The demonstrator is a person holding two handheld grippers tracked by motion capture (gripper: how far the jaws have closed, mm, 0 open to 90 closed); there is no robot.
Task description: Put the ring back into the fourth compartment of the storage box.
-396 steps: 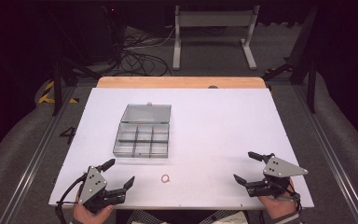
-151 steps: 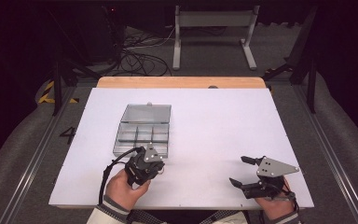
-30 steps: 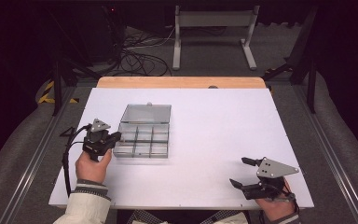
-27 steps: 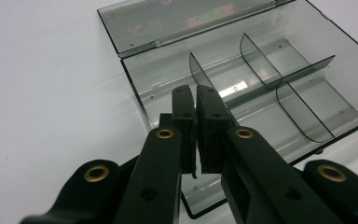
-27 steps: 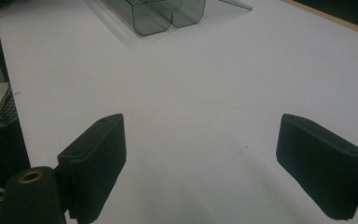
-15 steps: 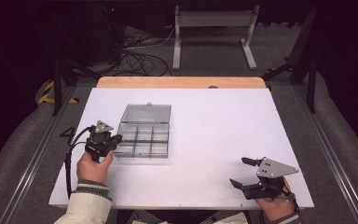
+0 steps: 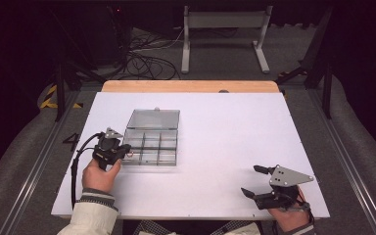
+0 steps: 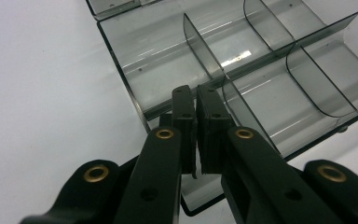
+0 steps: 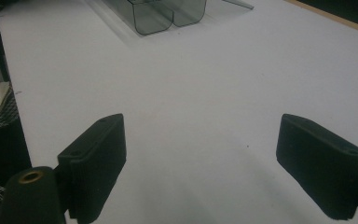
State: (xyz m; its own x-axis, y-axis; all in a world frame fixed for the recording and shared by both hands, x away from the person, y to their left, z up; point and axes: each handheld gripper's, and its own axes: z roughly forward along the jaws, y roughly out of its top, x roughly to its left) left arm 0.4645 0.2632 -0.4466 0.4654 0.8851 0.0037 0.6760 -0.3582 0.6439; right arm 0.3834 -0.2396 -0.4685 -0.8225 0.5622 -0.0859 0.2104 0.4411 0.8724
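A clear grey compartment box (image 7: 152, 128) lies open on the white table (image 7: 225, 132), its lid folded back. My left gripper (image 7: 126, 152) is at the box's left front corner, jaws together over the nearest left compartment (image 8: 168, 70). A small reddish speck, the red ring (image 7: 129, 155), sits at its tips in the high view. In the left gripper view the left gripper (image 8: 196, 93) has its pads nearly touching and the ring is hidden. My right gripper (image 7: 251, 180) rests near the table's front right, and the right gripper (image 9: 200, 158) has wide jaws with nothing between them.
The box (image 9: 168, 14) stands far off in the right gripper view, with bare white table in between. A wooden strip (image 7: 191, 86) borders the table's far edge. Cables and a metal stand (image 7: 225, 29) lie on the dark floor beyond.
The red ring that lay near the table's front edge is gone from there. My left gripper went to that spot, then up to the box's left side. The right gripper stayed put.
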